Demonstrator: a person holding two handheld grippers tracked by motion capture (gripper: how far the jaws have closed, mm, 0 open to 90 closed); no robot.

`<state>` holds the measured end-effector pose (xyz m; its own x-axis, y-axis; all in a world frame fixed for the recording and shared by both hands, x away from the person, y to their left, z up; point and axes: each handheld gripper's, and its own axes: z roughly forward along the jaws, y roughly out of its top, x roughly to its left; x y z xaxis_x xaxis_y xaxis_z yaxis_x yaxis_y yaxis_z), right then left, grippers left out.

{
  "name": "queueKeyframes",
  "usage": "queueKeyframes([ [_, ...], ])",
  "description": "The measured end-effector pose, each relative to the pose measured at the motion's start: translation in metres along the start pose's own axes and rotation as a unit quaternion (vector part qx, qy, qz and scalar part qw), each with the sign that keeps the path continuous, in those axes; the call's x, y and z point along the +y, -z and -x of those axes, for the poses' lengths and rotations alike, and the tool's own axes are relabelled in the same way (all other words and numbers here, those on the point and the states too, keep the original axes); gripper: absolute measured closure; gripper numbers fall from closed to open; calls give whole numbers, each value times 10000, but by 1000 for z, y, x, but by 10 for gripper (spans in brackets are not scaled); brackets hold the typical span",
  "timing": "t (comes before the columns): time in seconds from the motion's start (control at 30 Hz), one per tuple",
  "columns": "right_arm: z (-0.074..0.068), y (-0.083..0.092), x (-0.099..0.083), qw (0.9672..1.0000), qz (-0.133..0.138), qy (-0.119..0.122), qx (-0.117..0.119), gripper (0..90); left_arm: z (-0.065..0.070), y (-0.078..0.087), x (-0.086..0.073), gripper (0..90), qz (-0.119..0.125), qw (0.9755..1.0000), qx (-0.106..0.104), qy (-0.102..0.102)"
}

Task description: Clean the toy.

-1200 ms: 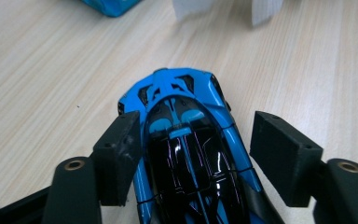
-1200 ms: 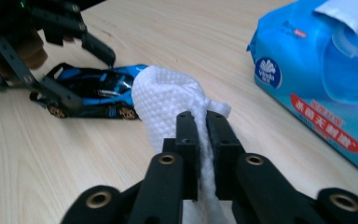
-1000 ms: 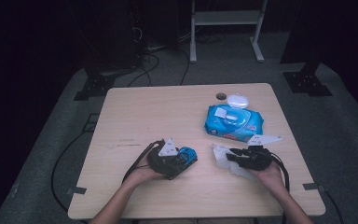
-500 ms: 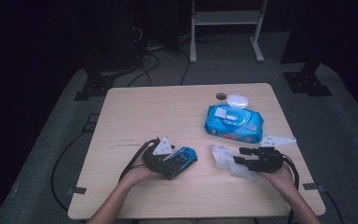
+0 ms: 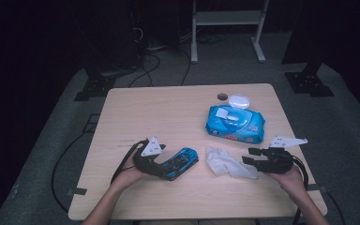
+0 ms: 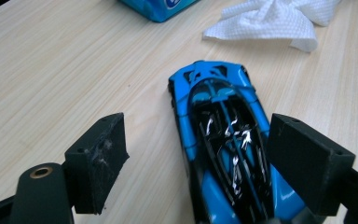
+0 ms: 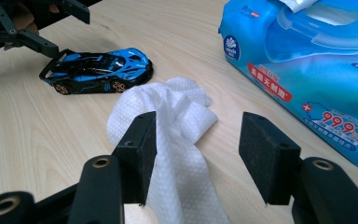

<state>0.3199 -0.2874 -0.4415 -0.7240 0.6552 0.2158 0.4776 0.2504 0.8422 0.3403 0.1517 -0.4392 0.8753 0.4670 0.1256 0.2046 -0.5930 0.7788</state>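
On the tabletop (image 5: 136, 108), the left gripper (image 5: 165, 164) lies low at the near left with its jaws spread around the rear of the blue toy car (image 5: 180, 162). In the left gripper view the car (image 6: 226, 140) sits on the wood between the two black pads, with a clear gap on the left side; on the right the pad stands close beside the car, and contact cannot be told. These jaws have just been opening, so the car is loose on the tabletop. A second ago the same gripper was closed more tightly over the car.

The right gripper (image 5: 251, 157) at the near right stands open, just right of the crumpled white wipe (image 5: 227, 162). Its jaws opened within the last second, and the wipe (image 7: 177, 140) lies flat between them, free. Earlier this gripper was right against the wipe; now it sits slightly farther right. The blue wipes pack (image 5: 235, 123) rests beyond, unmoved.
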Motion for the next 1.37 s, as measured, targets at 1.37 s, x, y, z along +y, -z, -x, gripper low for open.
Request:
queueKeyframes([
  [1.37, 3, 6, -22, 9998, -44, -70, -176, 382, -16, 39, -57, 168, 226, 9963, 502, 655],
])
